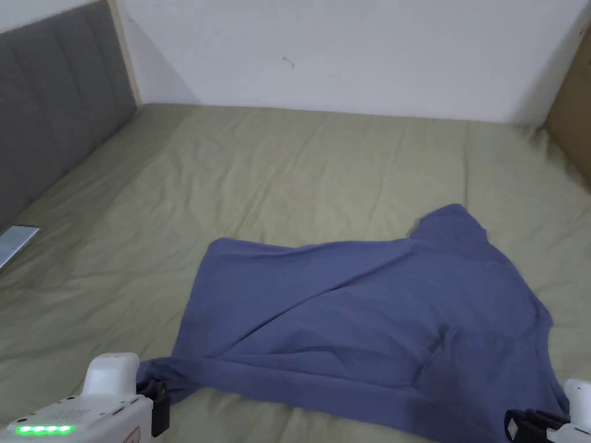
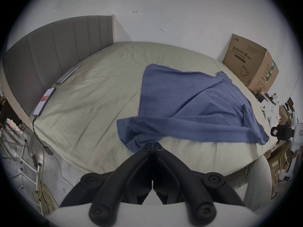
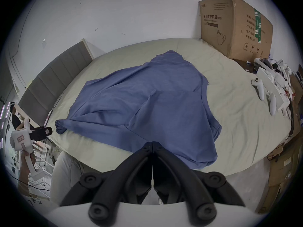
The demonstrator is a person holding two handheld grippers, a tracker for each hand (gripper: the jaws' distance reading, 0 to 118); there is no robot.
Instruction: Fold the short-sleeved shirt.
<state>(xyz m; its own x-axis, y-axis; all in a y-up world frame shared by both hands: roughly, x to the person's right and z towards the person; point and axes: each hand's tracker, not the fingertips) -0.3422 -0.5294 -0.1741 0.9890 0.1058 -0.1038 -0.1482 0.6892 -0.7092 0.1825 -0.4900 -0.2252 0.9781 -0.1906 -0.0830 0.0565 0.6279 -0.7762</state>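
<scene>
Fingers [image 2: 148, 146] of left gripper [image 2: 152, 144] pressed together, same on right gripper [image 3: 152, 143], neither pinching cloth. Rumpled blue cotton short-sleeved shirt [image 1: 369, 323] spread lower centre on green-sheeted bed [image 1: 288, 167]. Risk: grabbing bunched corner, skewing fold.

Closed tongs [image 3: 152, 144] meet the blue shirt's [image 3: 147, 102] near hem on the bed [image 3: 237, 109].
</scene>
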